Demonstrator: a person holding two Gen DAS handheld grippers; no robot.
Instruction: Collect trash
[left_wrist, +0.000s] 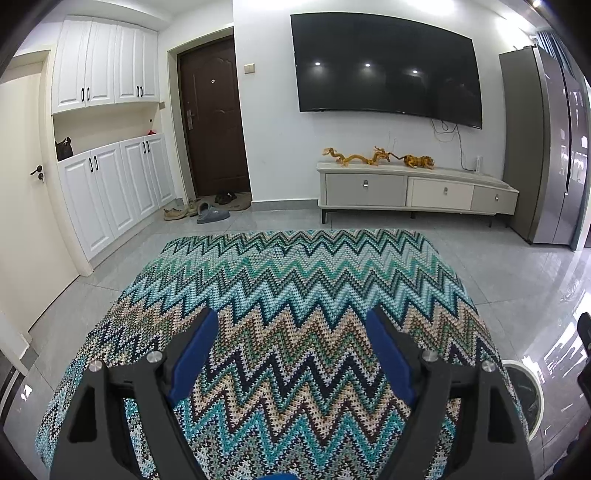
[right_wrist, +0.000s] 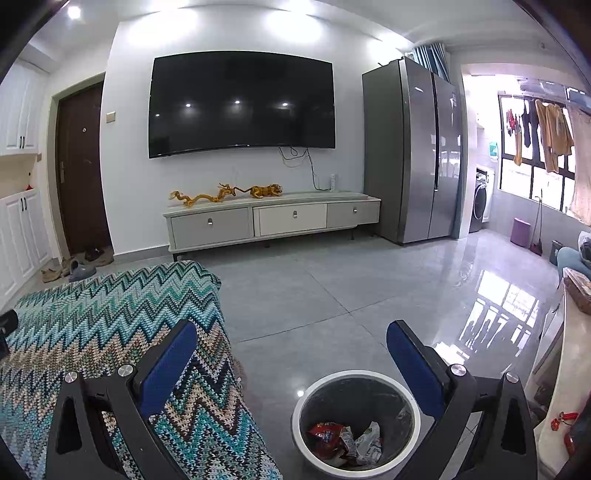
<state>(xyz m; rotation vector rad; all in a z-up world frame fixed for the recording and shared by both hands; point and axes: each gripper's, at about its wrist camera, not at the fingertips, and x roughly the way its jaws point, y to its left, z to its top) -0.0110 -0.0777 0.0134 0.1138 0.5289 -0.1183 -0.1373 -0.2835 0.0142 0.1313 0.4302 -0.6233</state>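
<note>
Both tongs spread and empty: left tongs (left_wrist: 291, 332) over the zigzag-cloth desk (left_wrist: 295, 266), right tongs (right_wrist: 291, 345) above the bin (right_wrist: 356, 424) holding crumpled wrappers (right_wrist: 345, 441).

Left gripper (left_wrist: 291, 321), right gripper (right_wrist: 291, 332) — black frames, blue pads, silver screws.

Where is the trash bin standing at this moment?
In the right wrist view the trash bin stands on the floor, bottom centre, just right of the zigzag blanket, below the open right gripper.
</note>
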